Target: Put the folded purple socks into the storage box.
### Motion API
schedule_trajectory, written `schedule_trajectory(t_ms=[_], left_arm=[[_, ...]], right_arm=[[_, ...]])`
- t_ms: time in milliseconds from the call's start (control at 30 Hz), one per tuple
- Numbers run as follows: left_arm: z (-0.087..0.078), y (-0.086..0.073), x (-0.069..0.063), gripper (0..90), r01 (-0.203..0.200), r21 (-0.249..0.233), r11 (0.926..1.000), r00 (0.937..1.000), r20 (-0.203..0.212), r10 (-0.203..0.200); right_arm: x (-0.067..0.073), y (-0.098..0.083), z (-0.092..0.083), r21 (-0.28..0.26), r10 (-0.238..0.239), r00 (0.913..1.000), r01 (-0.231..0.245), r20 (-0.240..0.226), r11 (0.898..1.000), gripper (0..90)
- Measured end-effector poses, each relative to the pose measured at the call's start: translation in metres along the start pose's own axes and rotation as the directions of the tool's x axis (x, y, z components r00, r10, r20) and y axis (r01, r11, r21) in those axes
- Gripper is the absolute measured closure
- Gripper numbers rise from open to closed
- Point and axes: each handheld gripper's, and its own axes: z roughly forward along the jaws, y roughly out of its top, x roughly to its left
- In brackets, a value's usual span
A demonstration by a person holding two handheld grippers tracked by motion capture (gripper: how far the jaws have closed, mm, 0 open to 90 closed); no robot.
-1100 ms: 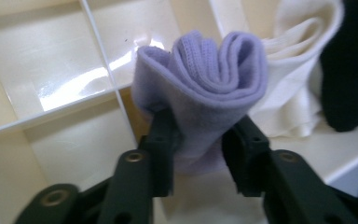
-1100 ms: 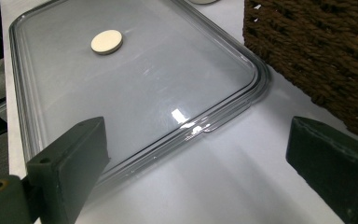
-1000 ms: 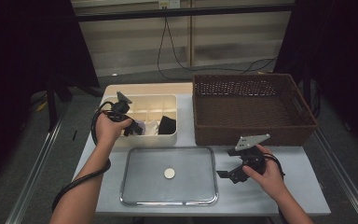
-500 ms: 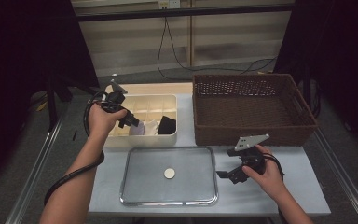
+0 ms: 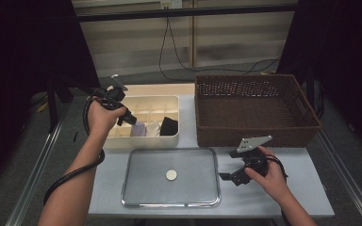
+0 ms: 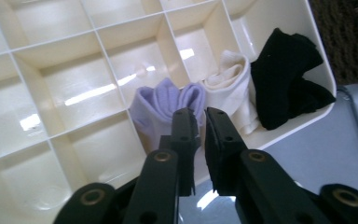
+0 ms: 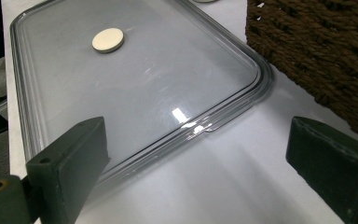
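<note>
A cream divided box [image 5: 143, 141] holds a lilac sock [image 6: 163, 102], a white sock [image 6: 230, 84] and a black sock [image 6: 284, 74] in its front right cells. My left gripper [image 5: 128, 119] hovers over the box's left front part, just above the lilac sock [image 5: 138, 128]. Its jaws [image 6: 200, 114] have just been closing and now stand shut with nothing between them. My right gripper [image 5: 229, 177] rests low over the table, right of the clear tray [image 5: 136, 188]. It is open [image 7: 198, 140], wide and empty, beside the tray's corner [image 7: 242, 100].
A small round cream disc [image 5: 171, 175] lies in the middle of the tray. A large empty brown wicker basket [image 5: 257, 134] stands at the back right, its wall [image 7: 317, 46] close to my right gripper. Bare white table lies in front of the basket.
My left hand has lifted up and back to the left, out of the box's cells, and its jaws have closed. The right hand has kept still.
</note>
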Motion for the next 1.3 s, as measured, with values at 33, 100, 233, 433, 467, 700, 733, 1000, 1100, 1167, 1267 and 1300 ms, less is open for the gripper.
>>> schedule_trajectory(t_ms=[33, 100, 233, 433, 467, 700, 733, 1000, 1100, 1167, 1267, 1300], left_arm=[[0.0, 0.0, 0.0, 85.4, 0.001, -0.01, 1.0, 1.0, -0.004, -0.001], [0.0, 0.0, 0.001, 87.0, 0.003, -0.01, 0.9999, 0.9999, -0.01, -0.003], [0.004, 0.0, 0.003, 88.1, 0.013, -0.022, 0.9997, 0.9998, -0.018, -0.013], [0.012, 0.0, 0.006, 88.3, 0.013, -0.02, 0.9997, 0.9997, -0.019, -0.013], [0.013, 0.0, 0.006, 87.9, 0.017, -0.026, 0.9995, 0.9996, -0.022, -0.018], [0.02, 0.002, 0.007, 86.4, 0.012, -0.017, 0.9998, 0.9997, -0.022, -0.013], [0.021, 0.002, 0.007, 86.4, 0.009, -0.011, 0.9999, 0.9997, -0.024, -0.009], [0.036, 0.0, 0.006, 87.6, 0.002, 0.003, 1.0, 0.9997, -0.026, -0.002], [0.041, -0.002, 0.006, 88.8, 0.007, -0.002, 1.0, 0.9998, -0.018, -0.007], [0.043, -0.004, 0.006, 89.7, 0.001, 0.009, 1.0, 0.9999, -0.012, -0.001], [0.046, -0.006, 0.005, 90.0, -0.008, -0.006, 1.0, 0.9998, -0.017, 0.007], [0.047, -0.007, 0.005, 90.0, -0.007, 0.003, 1.0, 0.9999, -0.01, 0.007]], right_arm=[[0.0, 0.0, 0.0, -0.001, -0.001, 1.0, 0.001, 0.001, 1.0, 4.9], [0.0, 0.0, 0.0, 0.0, 0.001, 1.0, -0.001, 0.003, 1.0, 4.9], [0.001, 0.0, 0.001, -0.001, -0.001, 1.0, 0.001, -0.001, 1.0, 4.9], [0.001, 0.0, 0.002, 0.003, -0.001, 1.0, 0.001, -0.003, 1.0, 4.9], [0.001, 0.0, 0.002, 0.004, 0.0, 1.0, 0.0, -0.005, 1.0, 4.9], [0.001, 0.0, 0.003, 0.005, 0.002, 1.0, -0.002, -0.007, 1.0, 4.9], [0.001, 0.0, 0.003, 0.006, -0.001, 1.0, 0.001, -0.004, 1.0, 4.9], [0.002, 0.0, 0.004, 0.006, -0.004, 1.0, 0.004, -0.006, 1.0, 4.9], [0.002, 0.0, 0.004, 0.009, -0.004, 1.0, 0.004, -0.006, 1.0, 4.9], [0.003, 0.0, 0.004, 0.011, -0.007, 1.0, 0.007, -0.005, 1.0, 4.9], [0.003, 0.001, 0.004, 0.01, -0.007, 1.0, 0.007, -0.005, 1.0, 4.9], [0.003, 0.001, 0.004, 0.01, -0.008, 1.0, 0.008, -0.005, 1.0, 4.9]])
